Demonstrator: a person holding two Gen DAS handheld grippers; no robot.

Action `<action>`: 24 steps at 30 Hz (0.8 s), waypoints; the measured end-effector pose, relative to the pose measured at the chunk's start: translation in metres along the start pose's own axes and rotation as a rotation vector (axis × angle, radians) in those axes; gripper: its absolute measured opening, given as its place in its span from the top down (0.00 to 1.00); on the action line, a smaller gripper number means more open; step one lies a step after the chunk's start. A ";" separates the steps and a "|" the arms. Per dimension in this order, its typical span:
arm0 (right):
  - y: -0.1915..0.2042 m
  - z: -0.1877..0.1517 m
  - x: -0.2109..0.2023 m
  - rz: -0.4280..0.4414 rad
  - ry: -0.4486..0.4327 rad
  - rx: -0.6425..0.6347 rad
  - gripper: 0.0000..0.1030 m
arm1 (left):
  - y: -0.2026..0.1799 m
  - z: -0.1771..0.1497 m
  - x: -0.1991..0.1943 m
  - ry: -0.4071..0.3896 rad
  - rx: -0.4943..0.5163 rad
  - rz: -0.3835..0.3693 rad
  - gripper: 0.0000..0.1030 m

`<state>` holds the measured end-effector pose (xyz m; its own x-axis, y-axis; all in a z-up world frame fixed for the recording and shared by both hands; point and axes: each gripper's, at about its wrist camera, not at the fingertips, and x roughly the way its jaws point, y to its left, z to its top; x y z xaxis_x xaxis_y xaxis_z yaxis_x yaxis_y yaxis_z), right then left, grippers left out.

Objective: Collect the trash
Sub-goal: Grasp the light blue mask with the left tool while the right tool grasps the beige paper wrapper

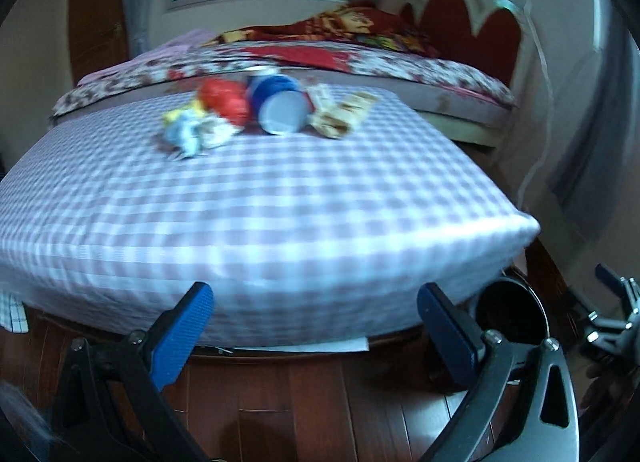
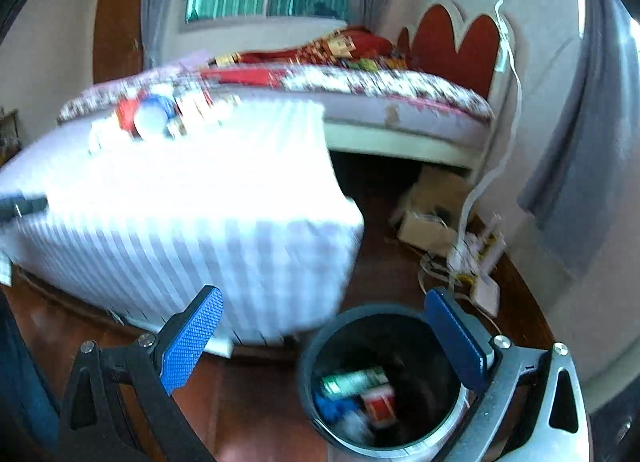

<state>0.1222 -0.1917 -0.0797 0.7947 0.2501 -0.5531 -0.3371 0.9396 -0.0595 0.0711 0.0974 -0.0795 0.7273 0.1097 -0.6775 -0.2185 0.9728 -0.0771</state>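
A pile of trash lies at the far end of a checked cushion top (image 1: 260, 197): a red wrapper (image 1: 224, 99), a blue cup on its side (image 1: 278, 107), crumpled pale wrappers (image 1: 192, 131) and beige wrappers (image 1: 340, 111). My left gripper (image 1: 314, 326) is open and empty, low in front of the near edge. My right gripper (image 2: 322, 338) is open and empty, above the round black bin (image 2: 384, 378). The bin holds a green packet (image 2: 354, 380), a red piece (image 2: 380, 404) and a blue piece. The trash pile (image 2: 150, 115) looks blurred in the right wrist view.
A bed (image 1: 360, 61) with a floral cover and red headboard stands behind the cushion. Cardboard boxes (image 2: 432, 213), cables and a power strip (image 2: 486, 294) lie on the wooden floor near the wall. The bin (image 1: 508, 314) sits at the cushion's right corner. Grey curtains hang at right.
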 end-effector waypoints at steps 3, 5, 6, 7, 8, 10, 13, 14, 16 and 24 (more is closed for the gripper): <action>0.023 0.033 0.015 0.064 -0.003 0.019 0.01 | 0.023 0.012 0.007 -0.002 -0.026 0.041 0.01; 0.038 0.054 0.025 0.101 -0.040 0.023 0.01 | 0.042 0.024 0.010 -0.013 -0.039 0.062 0.01; 0.047 0.064 0.030 0.111 -0.042 0.019 0.01 | 0.048 0.028 0.010 -0.018 -0.045 0.066 0.01; 0.054 0.072 0.038 0.125 -0.024 0.012 0.01 | 0.058 0.034 0.011 -0.028 -0.056 0.078 0.01; 0.062 0.080 0.046 0.134 0.001 -0.001 0.01 | 0.068 0.040 0.012 -0.040 -0.068 0.091 0.01; 0.082 0.098 0.062 0.124 0.025 -0.034 0.01 | 0.085 0.051 0.017 -0.050 -0.097 0.106 0.02; 0.102 0.115 0.083 0.162 0.036 -0.047 0.01 | 0.108 0.065 0.029 -0.051 -0.130 0.111 0.11; 0.105 0.117 0.088 0.169 0.036 -0.050 0.01 | 0.114 0.069 0.036 -0.044 -0.137 0.111 0.15; 0.114 0.127 0.104 0.181 0.050 -0.062 0.01 | 0.123 0.077 0.048 -0.033 -0.152 0.104 0.22; 0.130 0.156 0.169 0.219 0.135 -0.031 0.24 | 0.144 0.103 0.103 0.027 -0.196 0.070 0.44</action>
<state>0.2914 0.0096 -0.0514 0.6271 0.4118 -0.6612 -0.5108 0.8582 0.0500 0.1815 0.2702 -0.0849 0.6883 0.1679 -0.7057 -0.3923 0.9045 -0.1675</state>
